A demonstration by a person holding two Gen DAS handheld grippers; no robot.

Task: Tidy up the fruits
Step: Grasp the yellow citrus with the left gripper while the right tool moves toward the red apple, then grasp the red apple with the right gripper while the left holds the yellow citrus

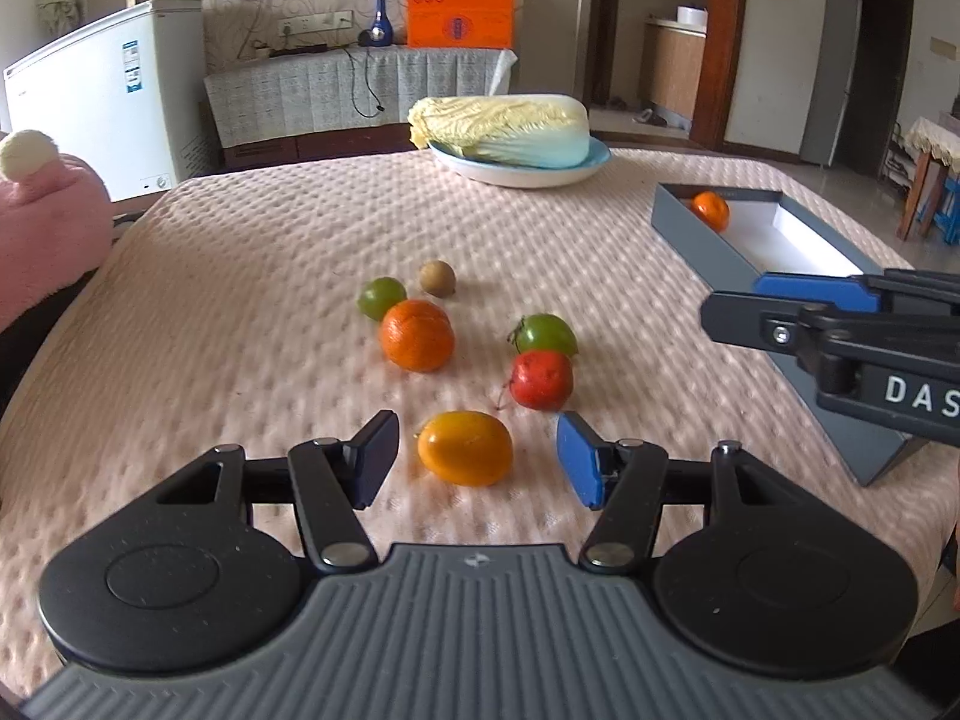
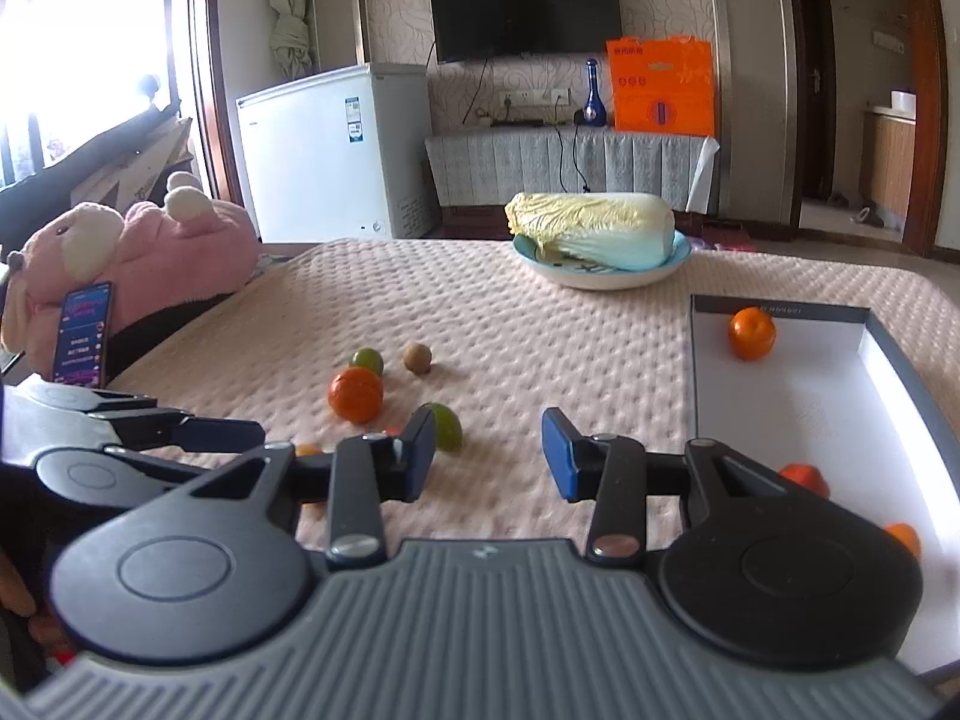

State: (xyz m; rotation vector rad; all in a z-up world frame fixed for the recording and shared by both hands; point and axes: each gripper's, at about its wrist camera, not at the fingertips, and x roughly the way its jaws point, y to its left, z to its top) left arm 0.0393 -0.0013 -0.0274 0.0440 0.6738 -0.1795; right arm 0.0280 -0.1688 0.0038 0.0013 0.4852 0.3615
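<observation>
Loose fruits lie on the pink quilted table: a yellow-orange fruit (image 1: 465, 447), a red fruit (image 1: 541, 380), a green fruit (image 1: 547, 333), an orange (image 1: 417, 335), a second green fruit (image 1: 380, 297) and a brown fruit (image 1: 437, 278). My left gripper (image 1: 478, 459) is open, its jaws either side of the yellow-orange fruit, not touching. My right gripper (image 2: 489, 456) is open and empty, over the cloth left of the grey box (image 2: 780, 396). The box holds an orange (image 2: 751, 332) at the far end and two orange fruits (image 2: 807, 478) nearer.
A napa cabbage (image 1: 501, 129) lies on a blue plate (image 1: 594, 167) at the table's far side. A pink plush toy (image 2: 138, 252) and a phone (image 2: 84, 333) sit at the left edge. The right gripper shows in the left wrist view (image 1: 840, 330) above the box.
</observation>
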